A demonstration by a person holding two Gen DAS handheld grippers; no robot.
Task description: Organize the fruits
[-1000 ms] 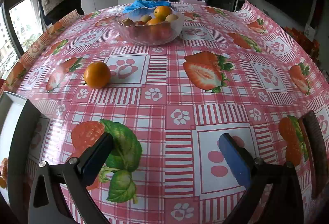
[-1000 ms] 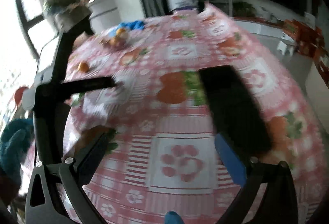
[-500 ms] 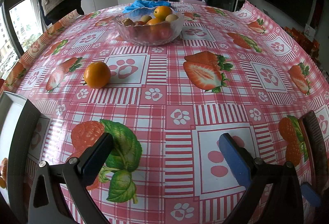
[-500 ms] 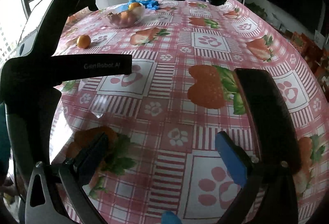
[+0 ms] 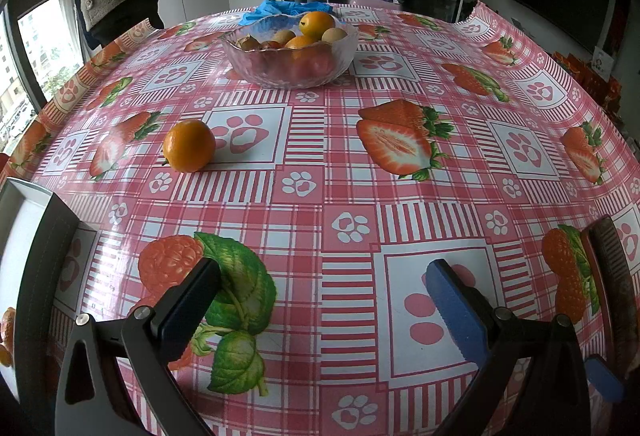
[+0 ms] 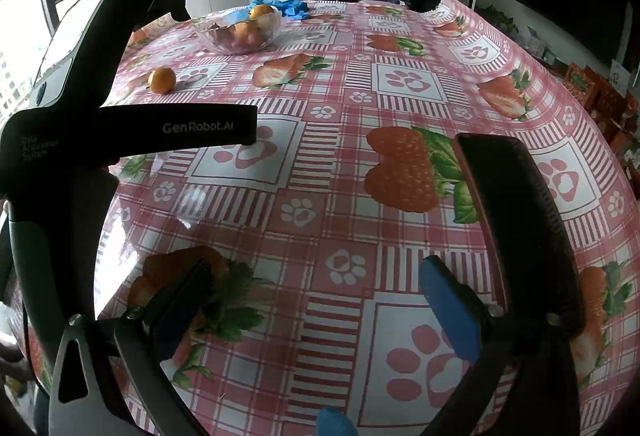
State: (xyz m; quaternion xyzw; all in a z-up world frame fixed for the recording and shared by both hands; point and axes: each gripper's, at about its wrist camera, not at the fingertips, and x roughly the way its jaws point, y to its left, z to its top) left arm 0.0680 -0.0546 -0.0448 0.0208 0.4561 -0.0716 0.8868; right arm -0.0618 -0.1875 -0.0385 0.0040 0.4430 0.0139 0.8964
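One orange (image 5: pixel 189 145) lies loose on the tablecloth (image 5: pixel 320 204), well apart from the glass bowl (image 5: pixel 290 54) and on the near-left side of it; the bowl already holds several fruits, with blue gloves (image 5: pixel 280 7) just behind it. Both claws are spread wide and empty: the left gripper (image 5: pixel 322 292) hovers over the cloth well short of the orange, and the right gripper (image 6: pixel 314 294) hangs farther from the bowl, on the opposite side from the orange. The step in hand looks like fetching that stray orange, and the left gripper is the better placed for it. To do it well, come in low and level with the orange centred between the fingers, then close gently around its widest part so it neither rolls off across the slick cloth nor gets squeezed. Carry it over the bowl's rim and release it low among the fruit, so the glass isn't knocked.
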